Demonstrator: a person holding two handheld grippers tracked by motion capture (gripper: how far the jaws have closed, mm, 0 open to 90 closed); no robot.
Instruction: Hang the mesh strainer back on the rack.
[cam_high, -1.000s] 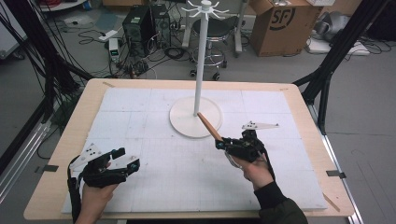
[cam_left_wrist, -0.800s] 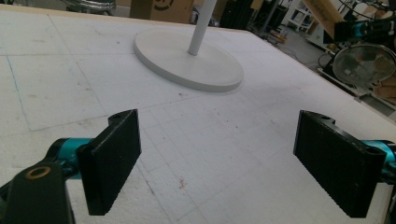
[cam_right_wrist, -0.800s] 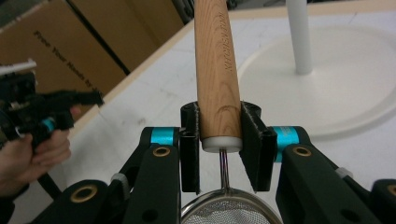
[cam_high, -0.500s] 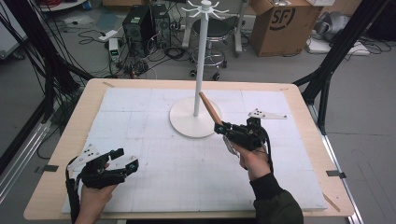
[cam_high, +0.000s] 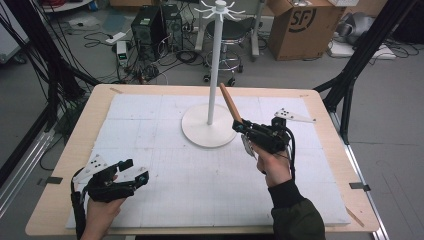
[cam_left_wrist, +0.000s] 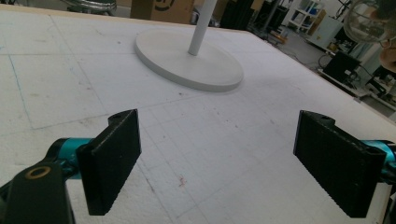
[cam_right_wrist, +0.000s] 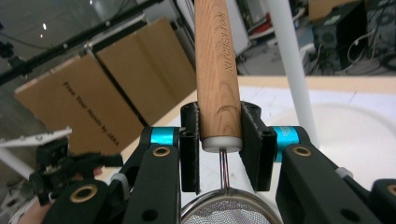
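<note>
While my right gripper (cam_high: 243, 129) pinches the strainer (cam_right_wrist: 217, 70) by the foot of its wooden handle, mesh bowl hanging below the jaws and handle slanting up toward the pole of the white rack (cam_high: 214, 70), I judge this the carry step: the strainer is off the tabletop (cam_high: 165, 165) and bound for a hook. Next I need height, since the hooks (cam_high: 218, 8) sit at the pole's top, and a careful approach past the pole. My left gripper (cam_high: 131, 169) rests spread and empty near the tabletop's front left.
</note>
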